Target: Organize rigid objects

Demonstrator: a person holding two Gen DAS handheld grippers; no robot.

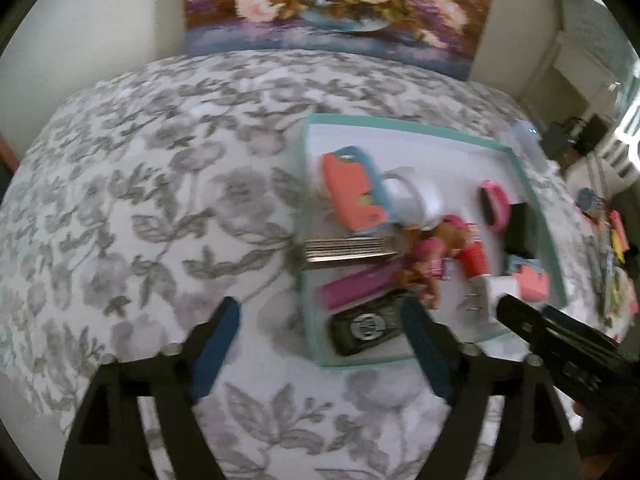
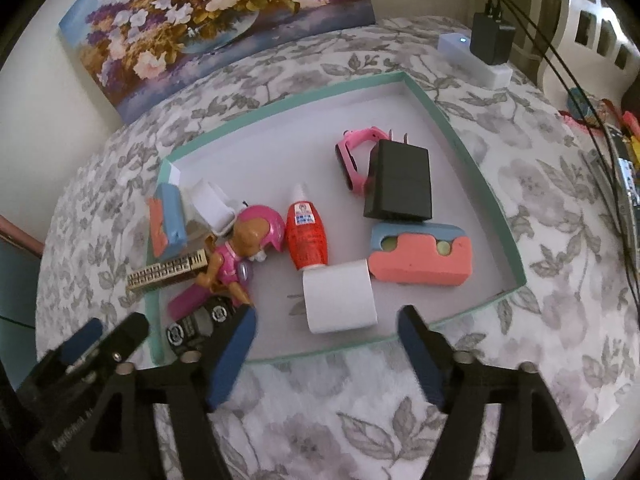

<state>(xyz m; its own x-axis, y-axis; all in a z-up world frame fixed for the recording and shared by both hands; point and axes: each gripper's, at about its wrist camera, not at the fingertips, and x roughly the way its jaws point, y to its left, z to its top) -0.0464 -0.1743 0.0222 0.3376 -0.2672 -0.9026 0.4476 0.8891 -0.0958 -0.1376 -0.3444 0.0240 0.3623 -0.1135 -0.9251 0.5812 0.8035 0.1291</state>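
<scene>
Both tongs are open and hold nothing: the right tongs (image 2: 326, 320) hang just before the near rim of the shallow tray (image 2: 496, 200), and the left tongs (image 1: 320, 316) hover over the flowered cloth (image 1: 140, 200) at the tray's near left corner. The rigid objects lie inside the tray, most of them crowded at its left end. I judge that the next thing to take is the white charger block (image 2: 340, 300), which lies nearest to the right tongs. To do it well, the tongs should come down over its two flat smooth sides, not the rounded end, and close slowly, because hard glossy plastic slips. The red glue bottle (image 2: 307, 240) touches its far edge, so lift straight up. The toy figure (image 2: 244, 252) has an uneven shape, and the black adapter (image 2: 400, 184) is boxy and matte.
</scene>
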